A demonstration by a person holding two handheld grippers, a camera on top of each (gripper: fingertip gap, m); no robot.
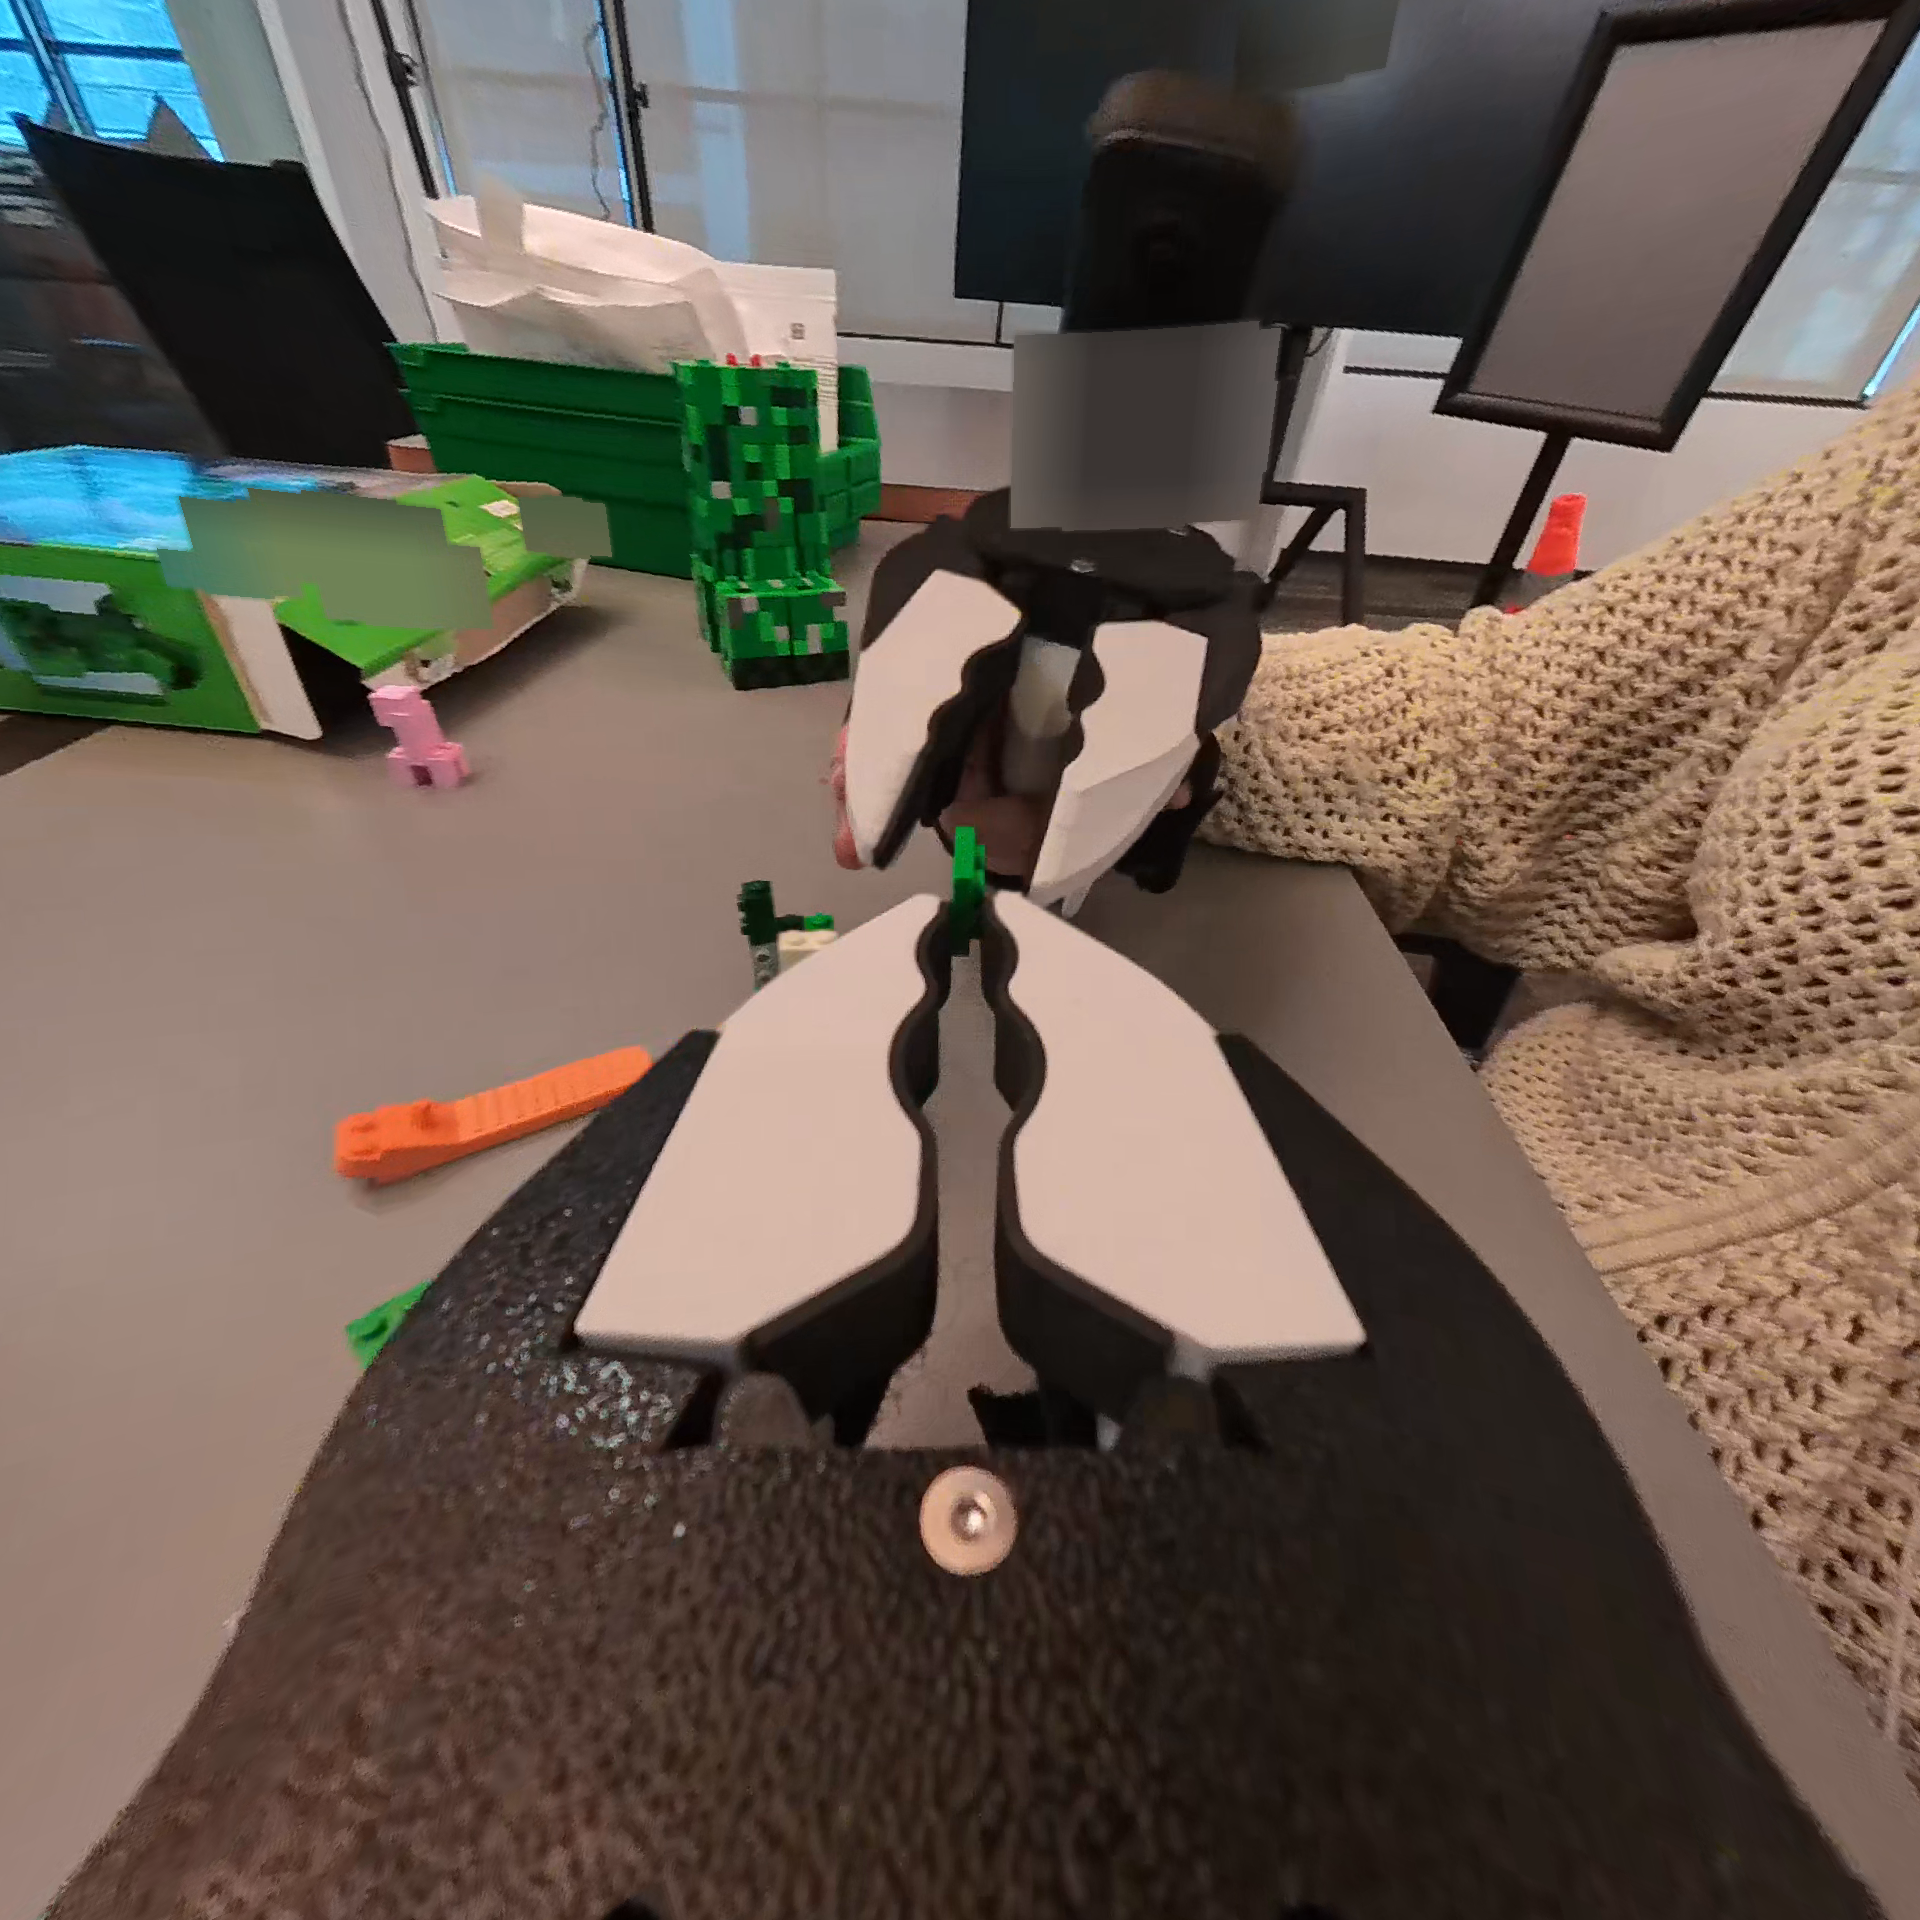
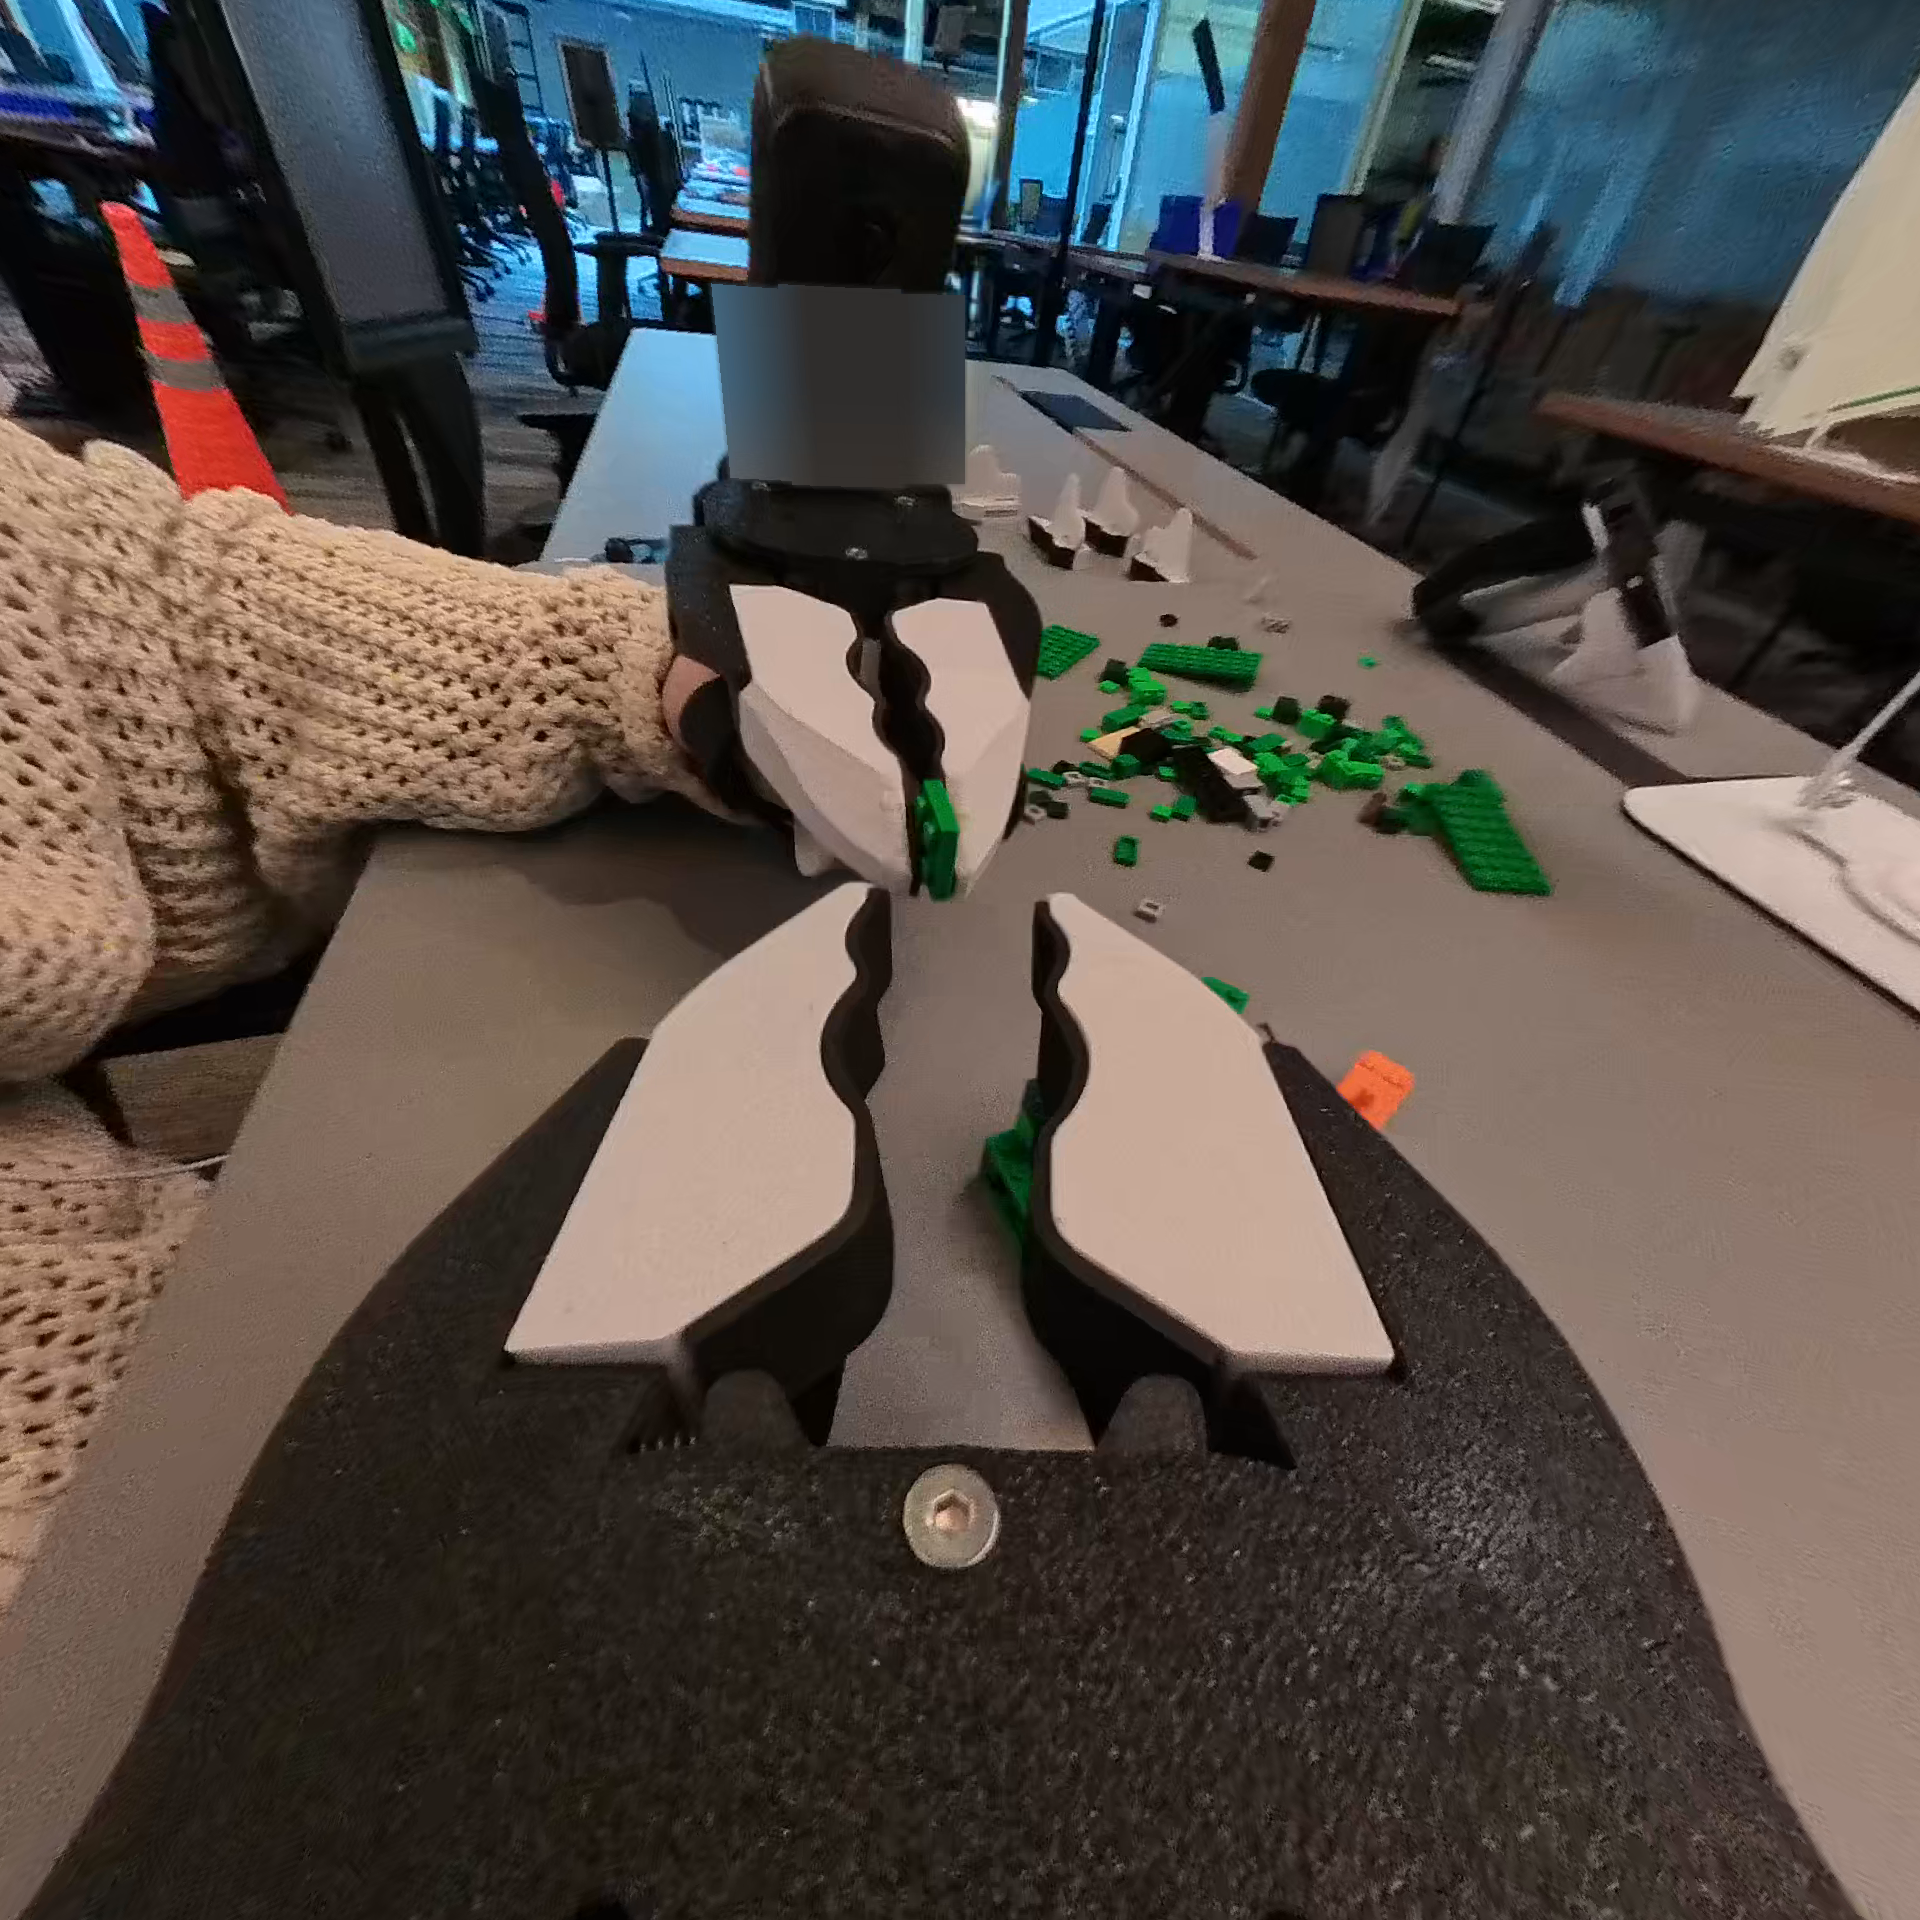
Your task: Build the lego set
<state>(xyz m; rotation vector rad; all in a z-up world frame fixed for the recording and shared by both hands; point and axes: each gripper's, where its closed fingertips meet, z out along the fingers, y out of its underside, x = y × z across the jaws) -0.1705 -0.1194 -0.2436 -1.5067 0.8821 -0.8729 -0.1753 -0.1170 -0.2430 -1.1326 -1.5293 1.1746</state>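
- The grey worktop (image 2: 1558, 1195) is carrying the job: a loose brick pile (image 2: 1247, 758) is lying at centre right of the right wrist view.
- The left gripper (image 1: 964, 914) is pinching a small green plate (image 1: 966, 883) edge-up at its tips, at frame centre.
- The right gripper (image 2: 961, 904) is facing it, fingers (image 2: 1164, 1122) spread apart, holding nothing.
- Step in hand, by judgement: presenting the plate for handover or mating.
- Next move is calling for the right gripper's fingers to be closing squarely on the plate without twisting it.
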